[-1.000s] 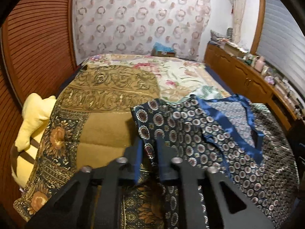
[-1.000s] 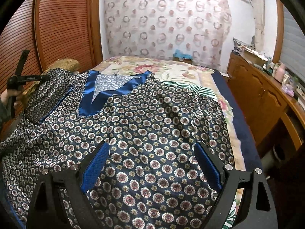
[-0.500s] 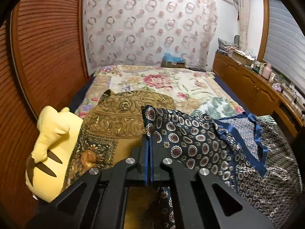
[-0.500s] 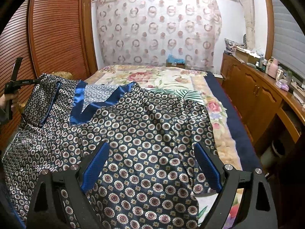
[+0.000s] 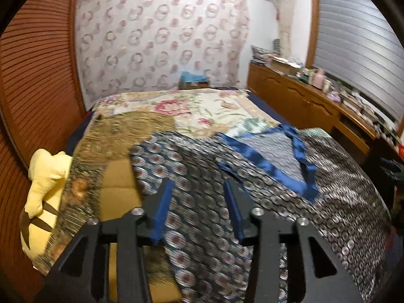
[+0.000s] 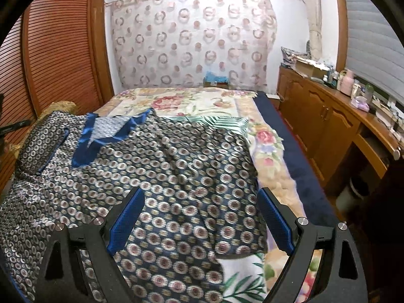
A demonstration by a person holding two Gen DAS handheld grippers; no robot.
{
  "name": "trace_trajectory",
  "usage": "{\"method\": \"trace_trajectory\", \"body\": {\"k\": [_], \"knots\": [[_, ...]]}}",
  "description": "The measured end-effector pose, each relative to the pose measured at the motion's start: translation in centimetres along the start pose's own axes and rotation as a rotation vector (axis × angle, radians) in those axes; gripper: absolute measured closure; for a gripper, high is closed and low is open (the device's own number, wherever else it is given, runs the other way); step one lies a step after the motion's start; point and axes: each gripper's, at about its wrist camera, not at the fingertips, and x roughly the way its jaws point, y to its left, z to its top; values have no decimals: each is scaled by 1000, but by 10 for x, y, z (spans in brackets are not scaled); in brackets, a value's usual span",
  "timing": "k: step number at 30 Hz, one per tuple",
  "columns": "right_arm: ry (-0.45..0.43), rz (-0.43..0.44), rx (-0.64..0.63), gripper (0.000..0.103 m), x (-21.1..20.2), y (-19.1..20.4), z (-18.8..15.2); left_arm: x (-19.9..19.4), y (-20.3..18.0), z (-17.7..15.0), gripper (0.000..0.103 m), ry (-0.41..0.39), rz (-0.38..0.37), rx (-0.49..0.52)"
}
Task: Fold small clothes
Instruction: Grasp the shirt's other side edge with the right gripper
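A navy top with a round medallion print and a blue satin V-neck trim (image 5: 267, 166) lies spread on the bed (image 5: 202, 111). Its left sleeve (image 5: 181, 166) rests flat in the left wrist view. My left gripper (image 5: 199, 189) hovers over that sleeve; its jaws are opening and the pads do not press the cloth. In the right wrist view the same top (image 6: 176, 166) covers the near bed, and my right gripper (image 6: 200, 199) stands wide open above its lower part, nothing pinched.
An ochre patterned cloth (image 5: 113, 136) and a yellow plush toy (image 5: 43, 176) lie left of the top. A leaf-print cloth (image 6: 227, 122) peeks out beyond it. A wooden cabinet (image 6: 328, 126) with clutter lines the right side; slatted wooden doors (image 5: 32, 75) stand on the left.
My left gripper was shut on the sleeve's edge and held it up; now its jaws have parted and the sleeve lies on the bed. The right gripper shifted a little, still open.
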Motion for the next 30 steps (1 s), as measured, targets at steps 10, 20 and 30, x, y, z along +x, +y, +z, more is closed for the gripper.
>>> {"method": "trace_trajectory", "body": {"k": [10, 20, 30], "knots": [[108, 21, 74, 28, 25, -33, -5, 25, -50, -37, 28, 129, -56, 36], [174, 51, 107, 53, 37, -50, -6, 54, -70, -58, 28, 238, -45, 67], [187, 56, 98, 64, 44, -53, -12, 62, -83, -63, 17, 246, -37, 133]]}}
